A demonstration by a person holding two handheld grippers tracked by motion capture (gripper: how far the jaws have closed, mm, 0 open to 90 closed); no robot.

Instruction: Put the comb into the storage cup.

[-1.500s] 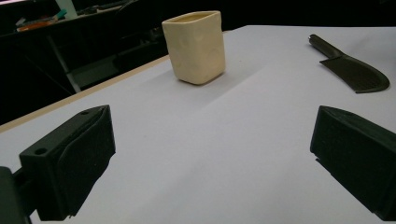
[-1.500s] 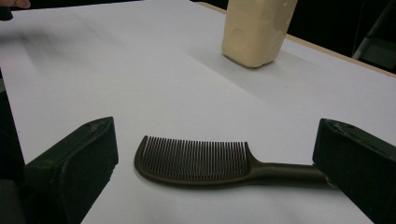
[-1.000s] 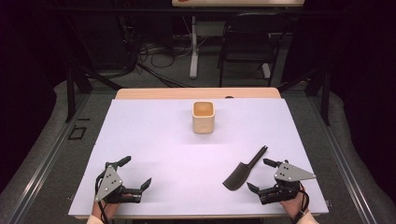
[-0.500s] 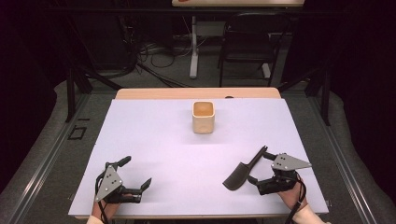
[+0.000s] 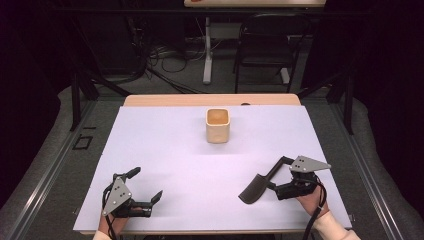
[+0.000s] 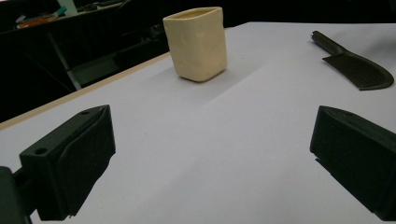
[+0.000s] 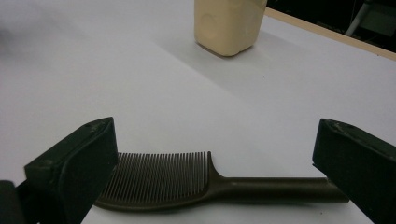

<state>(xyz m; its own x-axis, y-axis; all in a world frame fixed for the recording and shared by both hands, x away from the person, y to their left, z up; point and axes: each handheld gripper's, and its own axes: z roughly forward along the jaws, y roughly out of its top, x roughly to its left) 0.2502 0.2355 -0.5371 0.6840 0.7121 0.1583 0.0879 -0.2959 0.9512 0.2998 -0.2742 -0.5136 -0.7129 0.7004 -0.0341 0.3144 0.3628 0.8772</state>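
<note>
A dark comb (image 5: 256,185) lies flat on the white table cover (image 5: 175,150) at the front right, with its handle angled toward the far right. My right gripper (image 5: 277,177) stands open right at it. In the right gripper view the comb (image 7: 187,184) lies crosswise between the two spread jaws, touching neither. A cream square cup (image 5: 218,125) stands upright at the middle of the far half. My left gripper (image 5: 146,184) rests open at the front left with nothing in it. Its own view looks across bare cover to the cup (image 6: 196,42) and the comb (image 6: 359,70).
The table's wooden far edge (image 5: 210,100) shows beyond the cover. A dark chair (image 5: 265,45) and cables lie on the floor behind the table. Grey rails run along both sides.
My right gripper has slid forward and left to the comb, so its open jaws now flank it. The left gripper, comb and cup have stayed put.
</note>
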